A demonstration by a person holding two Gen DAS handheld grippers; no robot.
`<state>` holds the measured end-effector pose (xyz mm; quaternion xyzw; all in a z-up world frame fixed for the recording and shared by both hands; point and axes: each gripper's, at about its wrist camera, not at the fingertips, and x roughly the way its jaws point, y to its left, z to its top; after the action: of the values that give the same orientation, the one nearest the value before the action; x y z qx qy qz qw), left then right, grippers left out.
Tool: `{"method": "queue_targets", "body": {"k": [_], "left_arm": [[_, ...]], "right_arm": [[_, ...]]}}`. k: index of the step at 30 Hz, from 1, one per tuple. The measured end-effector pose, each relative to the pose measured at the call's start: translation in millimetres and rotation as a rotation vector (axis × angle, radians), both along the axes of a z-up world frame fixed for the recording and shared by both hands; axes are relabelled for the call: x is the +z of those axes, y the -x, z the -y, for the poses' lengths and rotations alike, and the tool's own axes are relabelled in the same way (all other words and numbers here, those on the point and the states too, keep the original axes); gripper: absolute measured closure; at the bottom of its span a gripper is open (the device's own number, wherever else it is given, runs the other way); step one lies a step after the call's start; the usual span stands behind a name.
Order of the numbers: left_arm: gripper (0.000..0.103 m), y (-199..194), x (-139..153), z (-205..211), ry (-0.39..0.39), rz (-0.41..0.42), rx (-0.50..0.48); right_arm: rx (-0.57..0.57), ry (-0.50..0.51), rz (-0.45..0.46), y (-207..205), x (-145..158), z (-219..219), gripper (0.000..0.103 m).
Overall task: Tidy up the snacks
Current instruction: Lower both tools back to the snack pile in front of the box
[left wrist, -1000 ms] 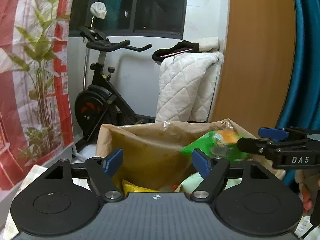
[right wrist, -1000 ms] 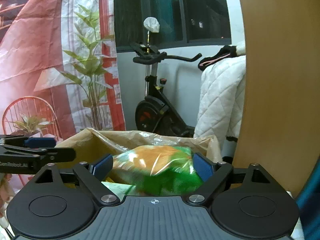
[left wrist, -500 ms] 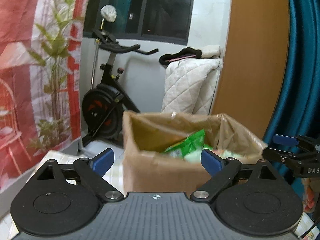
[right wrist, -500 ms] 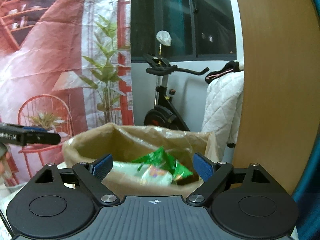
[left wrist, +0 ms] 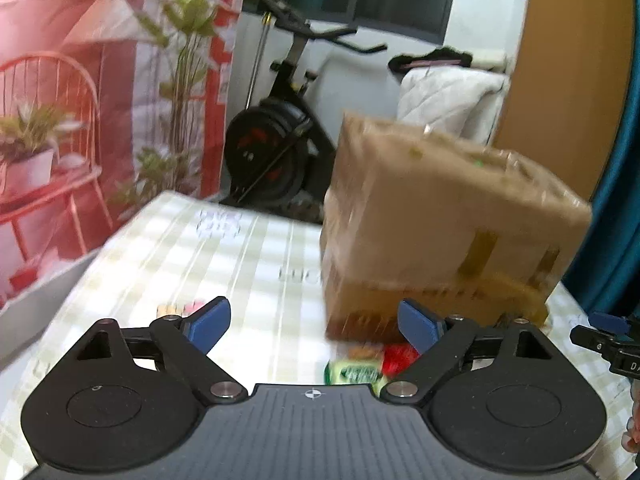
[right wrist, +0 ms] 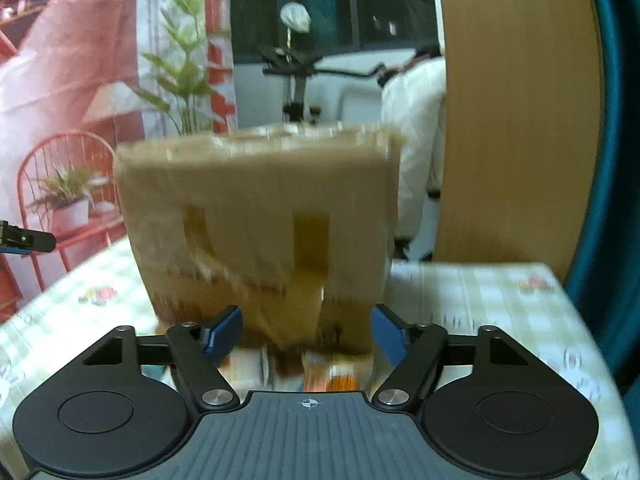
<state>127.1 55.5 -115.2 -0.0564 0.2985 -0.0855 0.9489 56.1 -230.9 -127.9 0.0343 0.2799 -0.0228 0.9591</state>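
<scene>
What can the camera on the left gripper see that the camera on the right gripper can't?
Only the left wrist view shows the green snack packet and the red packet lying on the table in front of the box, plus the exercise bike's black flywheel. Only the right wrist view shows an orange packet, blurred, low between the right gripper's open, empty jaws, which have just been closing. Both show the brown cardboard box, the checked tablecloth, the red chair backdrop and the white quilt. The left gripper is open too.
</scene>
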Motion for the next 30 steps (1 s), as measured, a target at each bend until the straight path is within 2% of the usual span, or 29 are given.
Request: {"method": "queue_targets", "body": {"k": [7, 10, 11, 12, 18, 20, 25, 30], "left_arm": [[0.022, 4.6, -30.2, -1.9, -0.012, -0.086, -0.010], [0.035, 5.8, -47.7, -5.0, 0.003, -0.174, -0.002], [0.043, 6.9, -52.2, -6.5, 0.021, -0.206, -0.002], [0.045, 9.7, -56.9, -8.3, 0.046, -0.236, -0.005], [0.045, 24.0, -83.5, -18.1, 0.214, -0.377, 0.000], [0.045, 21.6, -91.5, -19.0, 0.234, -0.394, 0.026], [0.045, 5.3, -99.0, -21.2, 0.267, -0.368, 0.068], [0.045, -16.1, -99.1, -3.4, 0.185, -0.335, 0.041]], "right_arm": [[0.006, 0.017, -0.060, 9.4, -30.3, -17.3, 0.049], [0.007, 0.012, -0.071, 11.3, -33.8, -18.9, 0.049], [0.008, 0.012, -0.073, 12.7, -35.3, -20.0, 0.049], [0.009, 0.012, -0.075, 12.8, -35.7, -19.7, 0.049], [0.014, 0.008, -0.087, 10.4, -36.7, -17.1, 0.049], [0.012, 0.003, -0.088, 9.3, -36.9, -16.7, 0.049], [0.013, 0.001, -0.093, 9.9, -37.7, -15.3, 0.049], [-0.003, -0.014, -0.103, 11.4, -40.6, -11.8, 0.049]]}}
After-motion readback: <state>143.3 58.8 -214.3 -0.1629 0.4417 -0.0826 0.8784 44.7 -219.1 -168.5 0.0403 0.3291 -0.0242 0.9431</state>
